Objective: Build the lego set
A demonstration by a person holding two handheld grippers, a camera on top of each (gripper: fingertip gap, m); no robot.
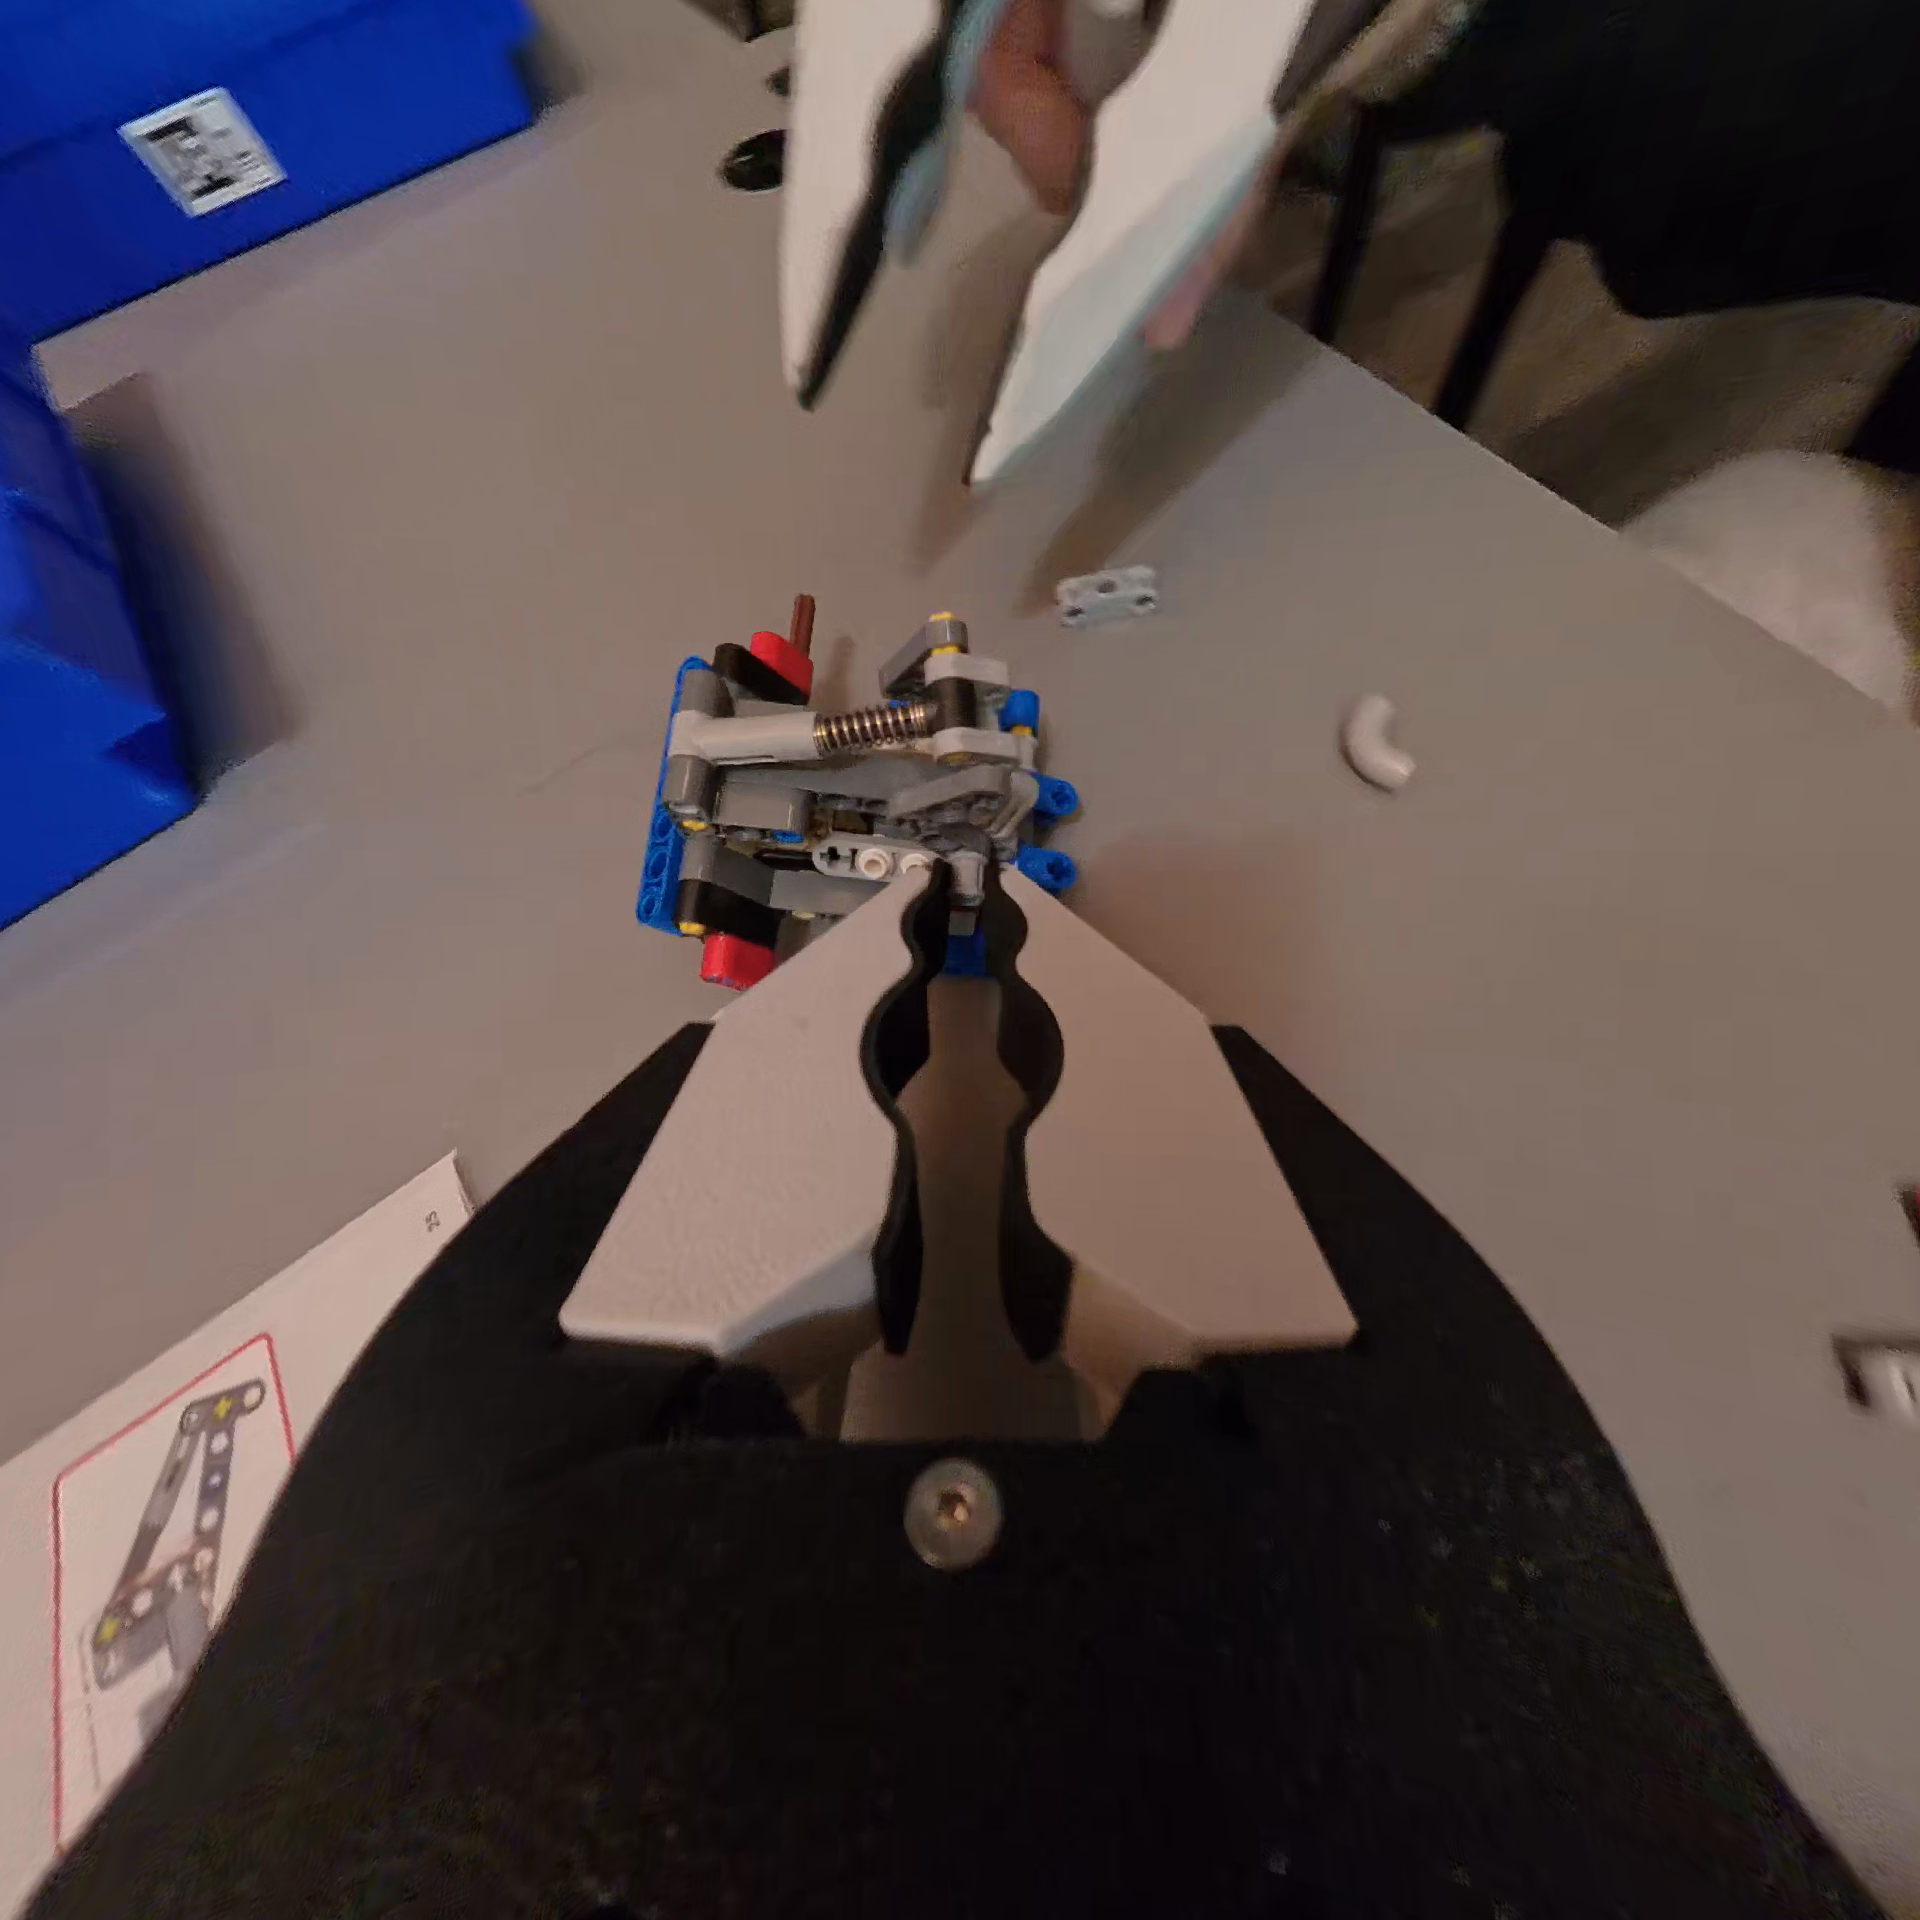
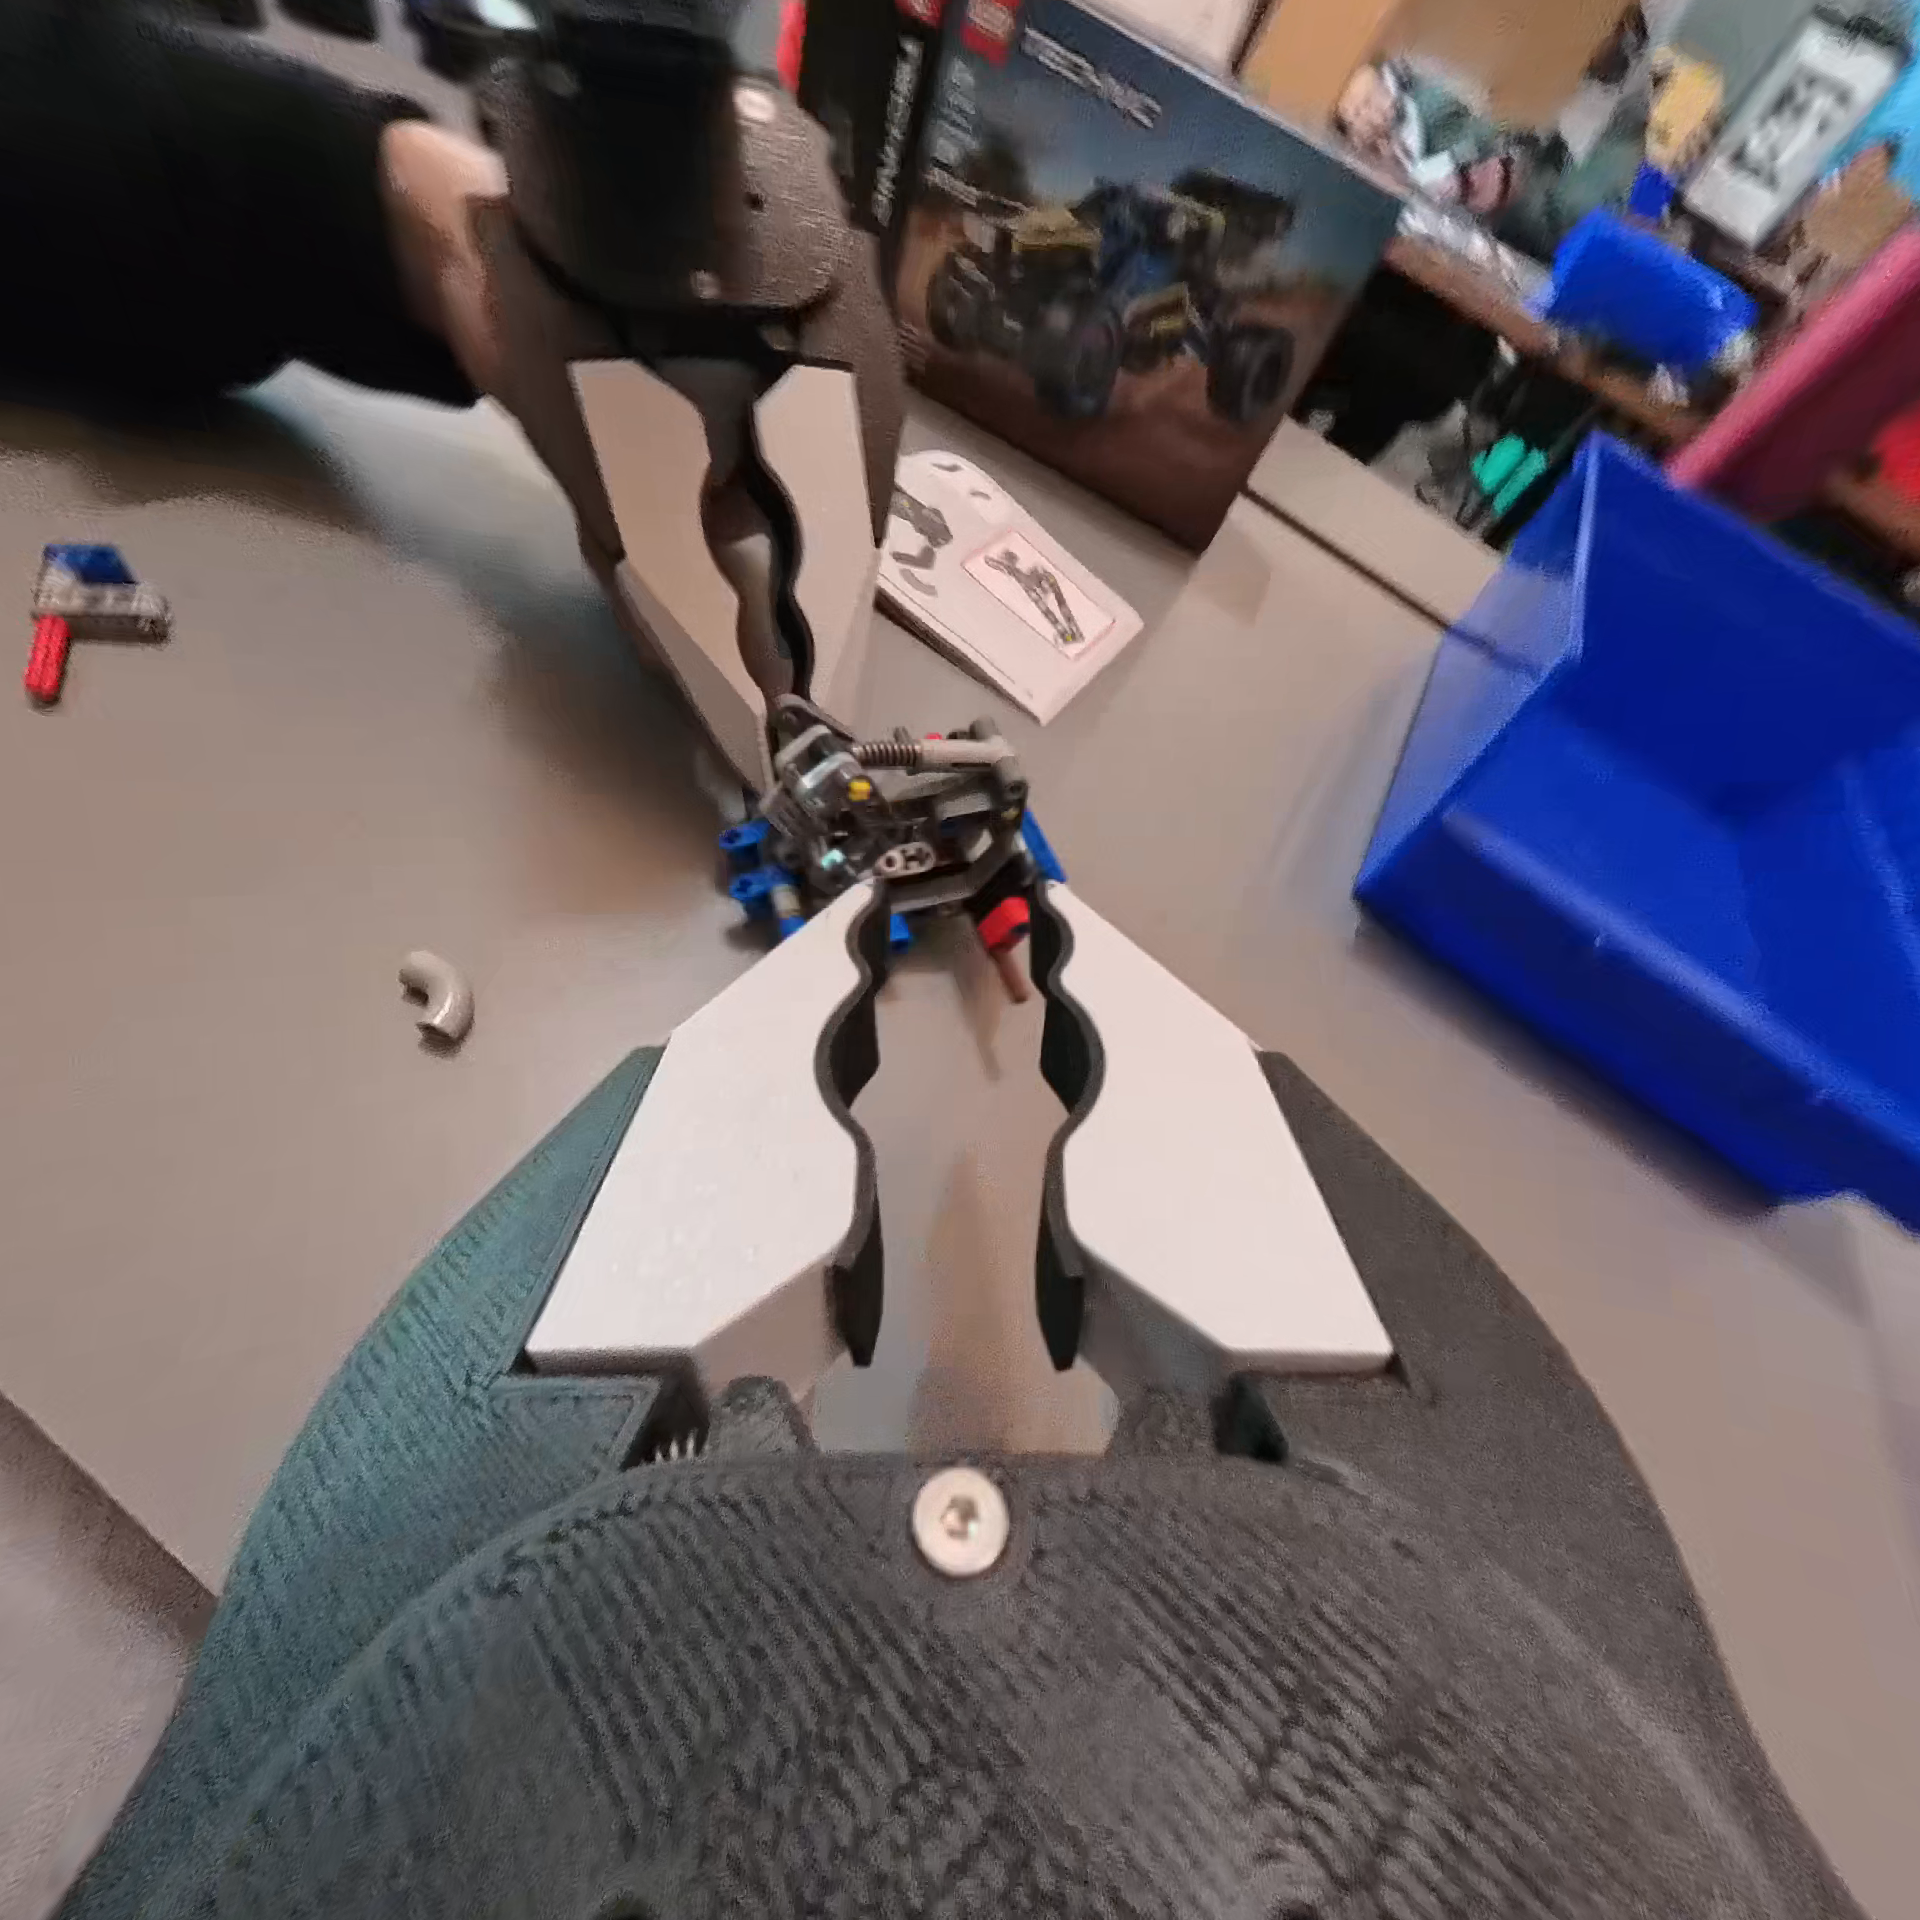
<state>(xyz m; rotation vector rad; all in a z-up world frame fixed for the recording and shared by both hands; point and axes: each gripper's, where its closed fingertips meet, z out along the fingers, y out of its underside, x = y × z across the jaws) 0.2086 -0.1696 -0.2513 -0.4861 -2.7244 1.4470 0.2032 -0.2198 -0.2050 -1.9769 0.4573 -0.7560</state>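
A small brick assembly (image 1: 831,779) of grey, blue, black and red parts with a metal spring lies on the grey table (image 1: 416,623). My left gripper (image 1: 961,899) is shut on a small grey part at the assembly's near right corner. The right wrist view shows the left gripper's tips (image 2: 792,712) pinching the assembly (image 2: 904,821) at its far left top. My right gripper (image 2: 956,914) is open. Its fingertips (image 2: 868,914) stand on either side of the assembly's near end, next to a red pin (image 2: 1003,920), without pressing on it. The right gripper is blurred in the left wrist view (image 1: 894,436).
A white curved piece (image 2: 436,995) and a small red, blue and grey sub-assembly (image 2: 88,613) lie to the left. A light grey plate piece (image 1: 1107,597) lies beyond the assembly. A blue bin (image 2: 1683,831) stands to the right. An instruction booklet (image 2: 997,613) and a set box (image 2: 1122,291) are behind. About 8 cm separates my left fingertips from my right. From the left gripper's tips to the white curved piece (image 2: 436,995) is close to 9 cm. It is also in sight in the left wrist view (image 1: 1376,726).
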